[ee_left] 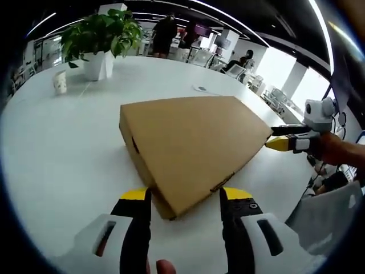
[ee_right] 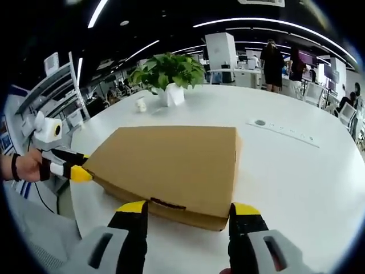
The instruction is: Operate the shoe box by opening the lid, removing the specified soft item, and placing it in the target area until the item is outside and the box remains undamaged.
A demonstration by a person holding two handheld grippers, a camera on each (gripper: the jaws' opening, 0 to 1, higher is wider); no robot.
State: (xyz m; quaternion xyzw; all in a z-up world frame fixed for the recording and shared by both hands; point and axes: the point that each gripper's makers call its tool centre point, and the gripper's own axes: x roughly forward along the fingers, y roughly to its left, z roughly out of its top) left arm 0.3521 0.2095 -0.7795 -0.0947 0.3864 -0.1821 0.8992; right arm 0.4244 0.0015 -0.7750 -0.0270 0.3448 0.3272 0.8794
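Closed flat brown cardboard shoe box (ee_left: 191,148) on white round table (ee_left: 57,148). Left gripper (ee_left: 185,197) released, straddling corner; right gripper (ee_right: 188,210) released at front edge. Risk: uneven prying tears lid.

Plain tan shoe box (ee_left: 191,148) on a white table (ee_left: 57,148); yellow-tipped black hand-held gripper (ee_left: 185,197).

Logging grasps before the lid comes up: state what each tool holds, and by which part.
Nothing held. The left tool brackets one corner of the closed shoe box, jaws open; the right tool is open at the opposite end.
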